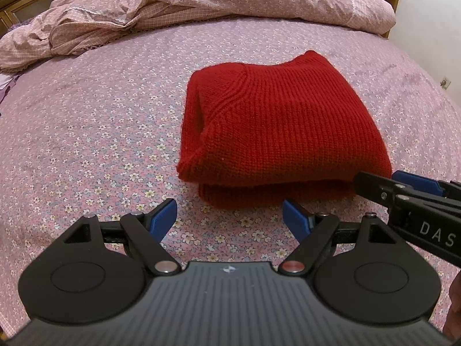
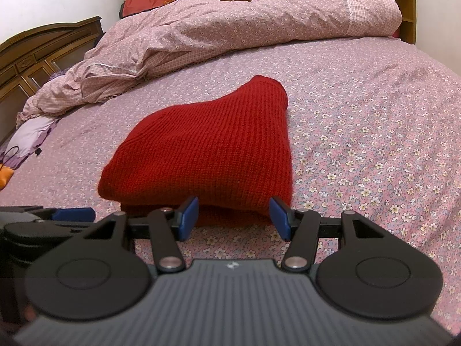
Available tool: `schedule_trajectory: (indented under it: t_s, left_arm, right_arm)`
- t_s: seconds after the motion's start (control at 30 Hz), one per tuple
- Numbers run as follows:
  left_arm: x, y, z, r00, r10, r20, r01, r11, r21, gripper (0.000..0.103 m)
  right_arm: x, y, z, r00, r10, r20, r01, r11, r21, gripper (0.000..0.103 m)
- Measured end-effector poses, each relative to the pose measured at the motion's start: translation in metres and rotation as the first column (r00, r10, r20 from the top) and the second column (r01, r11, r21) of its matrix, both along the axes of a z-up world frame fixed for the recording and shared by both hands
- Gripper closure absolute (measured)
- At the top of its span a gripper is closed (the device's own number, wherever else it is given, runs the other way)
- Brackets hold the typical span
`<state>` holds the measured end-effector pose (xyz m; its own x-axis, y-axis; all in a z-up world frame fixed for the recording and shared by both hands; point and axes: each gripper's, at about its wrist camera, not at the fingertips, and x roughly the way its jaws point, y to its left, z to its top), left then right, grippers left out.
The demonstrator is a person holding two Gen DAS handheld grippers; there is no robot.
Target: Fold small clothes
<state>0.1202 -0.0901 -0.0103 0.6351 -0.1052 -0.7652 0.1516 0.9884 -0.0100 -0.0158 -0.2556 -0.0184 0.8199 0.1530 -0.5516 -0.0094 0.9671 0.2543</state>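
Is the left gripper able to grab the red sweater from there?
Probably yes. The left gripper is open just short of the folded red sweater, with only bare bedsheet between them.

A red knitted sweater (image 1: 276,132) lies folded into a thick, roughly square bundle on the bed (image 1: 100,144). In the left wrist view it sits right of centre; in the right wrist view, at centre. Its layers are stacked, the lower one showing along the near edge. Its ribbed top is smooth.

Sweater (image 1: 276,127) on bed (image 1: 100,132), before quilt (image 1: 201,0)
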Motion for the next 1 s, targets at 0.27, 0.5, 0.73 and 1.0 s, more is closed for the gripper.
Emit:
schedule_trajectory:
  t_s: [0.27,0.5,0.73,1.0]
  left_arm:
    - [-0.0011,-0.0005,0.0011,1.000,-0.011,0.002,0.011,1.000,-0.002,0.019]
    - [-0.0011,-0.0008,0.0012,1.000,-0.010,0.001,0.010,1.000,-0.003,0.019]
    - [-0.0011,-0.0009,0.0012,1.000,-0.010,0.001,0.010,1.000,-0.004,0.019]
    - [-0.0015,-0.0003,0.0012,1.000,-0.011,0.001,0.011,1.000,-0.007,0.019]
  right_arm:
    - [0.0001,-0.0002,0.0002,1.000,0.000,0.000,0.000,1.000,0.000,0.046]
    - [-0.0002,0.0010,0.0000,1.000,0.002,0.000,-0.002,1.000,-0.001,0.046]
    - [-0.0002,0.0012,-0.0002,1.000,0.001,0.000,-0.001,1.000,0.000,0.046]
    - [0.0001,0.0007,0.0001,1.000,0.002,0.000,-0.002,1.000,-0.001,0.046]
